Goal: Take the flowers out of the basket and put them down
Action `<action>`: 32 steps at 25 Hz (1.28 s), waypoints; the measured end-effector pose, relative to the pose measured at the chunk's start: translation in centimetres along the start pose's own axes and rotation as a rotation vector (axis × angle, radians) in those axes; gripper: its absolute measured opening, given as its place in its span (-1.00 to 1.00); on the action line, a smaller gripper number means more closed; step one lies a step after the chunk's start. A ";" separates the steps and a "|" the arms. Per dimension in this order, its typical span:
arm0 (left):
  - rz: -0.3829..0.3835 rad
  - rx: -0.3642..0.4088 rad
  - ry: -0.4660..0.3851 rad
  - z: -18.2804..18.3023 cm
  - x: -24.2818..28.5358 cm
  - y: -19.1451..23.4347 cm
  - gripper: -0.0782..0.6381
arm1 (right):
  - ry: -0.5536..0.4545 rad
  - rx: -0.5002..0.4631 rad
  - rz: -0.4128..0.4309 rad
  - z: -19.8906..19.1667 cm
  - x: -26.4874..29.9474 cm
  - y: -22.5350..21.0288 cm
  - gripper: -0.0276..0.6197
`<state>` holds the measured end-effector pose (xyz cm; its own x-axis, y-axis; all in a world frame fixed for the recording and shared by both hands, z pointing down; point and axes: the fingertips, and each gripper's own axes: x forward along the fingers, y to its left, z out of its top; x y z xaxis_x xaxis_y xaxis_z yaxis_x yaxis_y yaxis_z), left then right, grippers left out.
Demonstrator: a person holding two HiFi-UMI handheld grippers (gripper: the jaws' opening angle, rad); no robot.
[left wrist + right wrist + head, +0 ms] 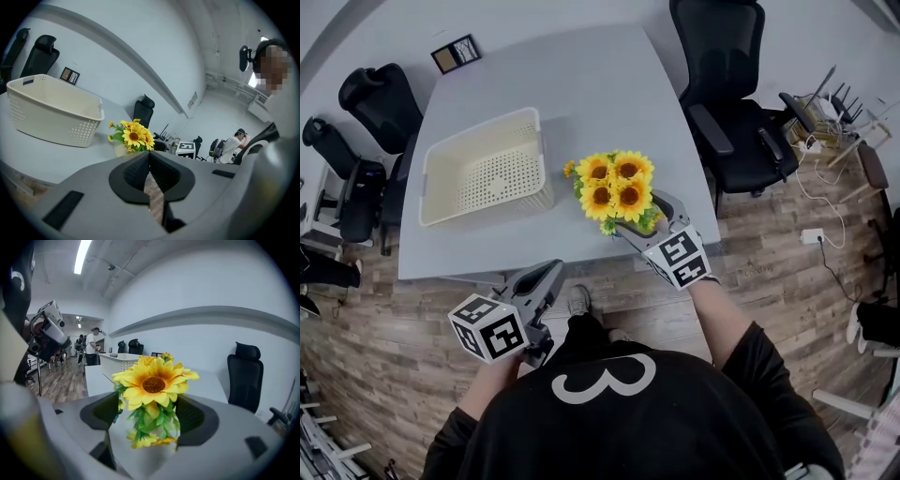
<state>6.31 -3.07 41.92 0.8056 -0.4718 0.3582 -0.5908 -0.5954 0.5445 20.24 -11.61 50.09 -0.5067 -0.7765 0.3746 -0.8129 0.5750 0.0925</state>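
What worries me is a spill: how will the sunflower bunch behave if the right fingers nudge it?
Probably top-heavy: the sunflowers spread wider than the pot under them, so a push high up could tip them. The petals and leaves look like soft fabric, likely to bend rather than break. It seems light, so it may slide on the smooth table.

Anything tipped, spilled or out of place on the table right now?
Nothing stands out. The flowers stand upright on the table beside the empty, upright basket, between the right gripper's open jaws.
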 end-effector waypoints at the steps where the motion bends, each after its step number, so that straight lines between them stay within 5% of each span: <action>1: 0.002 0.002 -0.007 0.0 -0.2 -0.4 -0.75 | -0.004 -0.005 0.003 0.2 -0.6 0.2 0.21; 13: -0.036 0.081 -0.105 1.7 -3.4 -5.4 -0.75 | -0.227 -0.018 0.191 9.4 -11.3 7.1 0.18; 19: -0.123 0.146 -0.086 2.7 -4.2 -9.0 -0.75 | -0.275 -0.037 0.250 12.9 -15.4 10.5 -0.16; 24: -0.215 0.191 -0.105 3.1 -6.3 -12.1 -0.75 | -0.266 0.046 0.182 14.3 -17.6 11.7 -0.82; 32: -0.272 0.231 -0.092 0.3 -13.1 -13.0 -0.75 | -0.212 0.134 0.360 15.7 -19.4 22.2 -0.89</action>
<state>3.42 10.68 29.89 0.9335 -0.3262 0.1487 -0.3583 -0.8334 0.4208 7.51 12.18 30.45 -0.8011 -0.5762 0.1617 -0.5964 0.7913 -0.1350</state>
